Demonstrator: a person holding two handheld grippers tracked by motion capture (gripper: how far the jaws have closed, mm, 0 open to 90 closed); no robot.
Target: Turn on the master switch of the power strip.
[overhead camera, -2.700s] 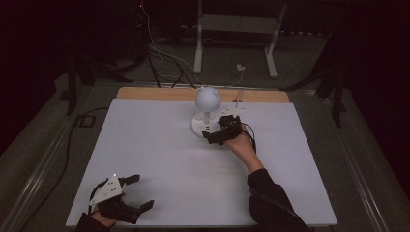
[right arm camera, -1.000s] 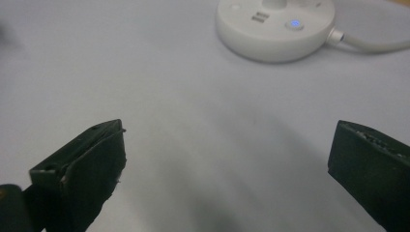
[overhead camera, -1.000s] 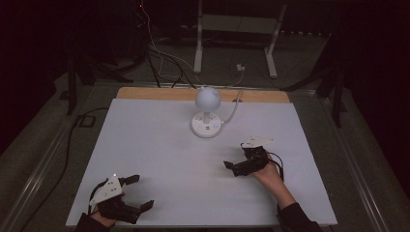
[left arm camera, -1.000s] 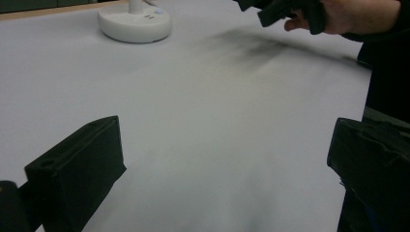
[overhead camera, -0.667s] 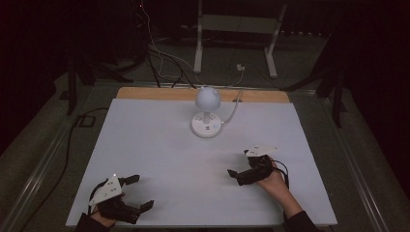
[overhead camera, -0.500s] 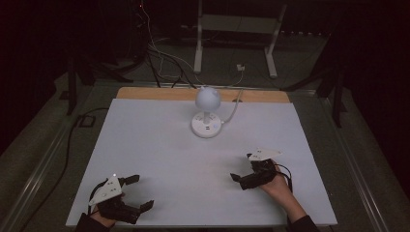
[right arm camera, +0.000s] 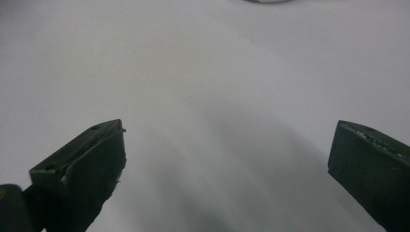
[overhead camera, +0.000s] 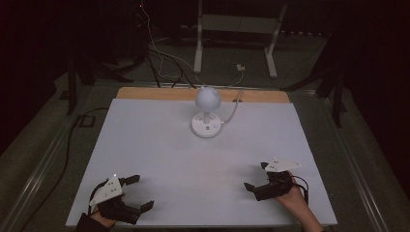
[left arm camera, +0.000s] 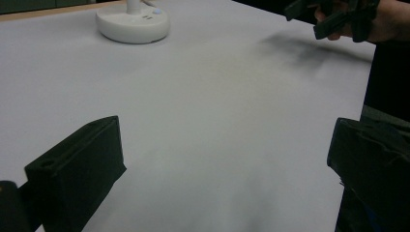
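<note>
The small globe lamp point(overhead camera: 207, 115) stands upright at the far middle of the white worktop point(overhead camera: 159, 159), well apart from both grippers. The left gripper point(overhead camera: 137, 193) and right gripper point(overhead camera: 255, 176) rest near the front edge — jaws wide, empty — apparently parked clear of it.
</note>
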